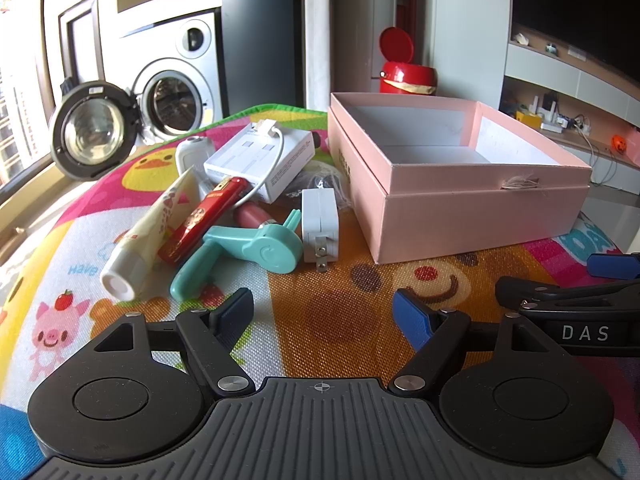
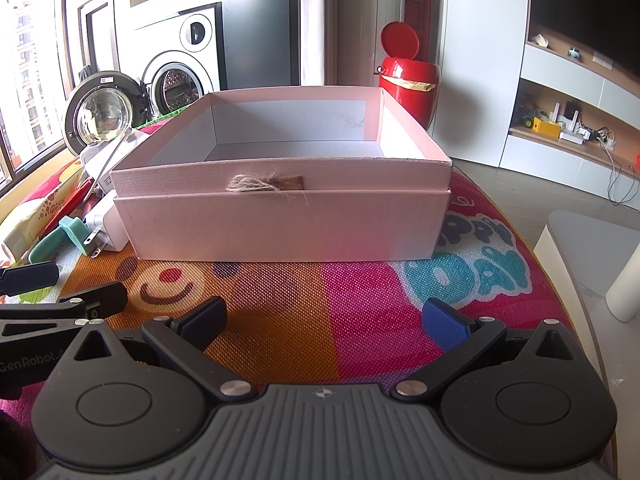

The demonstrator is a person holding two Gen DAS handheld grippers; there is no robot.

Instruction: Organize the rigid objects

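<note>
Left wrist view: the pink box (image 1: 460, 200) at 1 o'clock is empty; the plug (image 1: 320, 228), teal tool (image 1: 256, 248) and tube (image 1: 148, 236) wait outside. Both grippers' jaws are wide apart, holding nothing.

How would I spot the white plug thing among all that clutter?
Find the big pink box on the colourful mat. Just left of its near corner lies the white charger, beside a teal plastic tool. It alone has two metal prongs pointing toward you.
</note>
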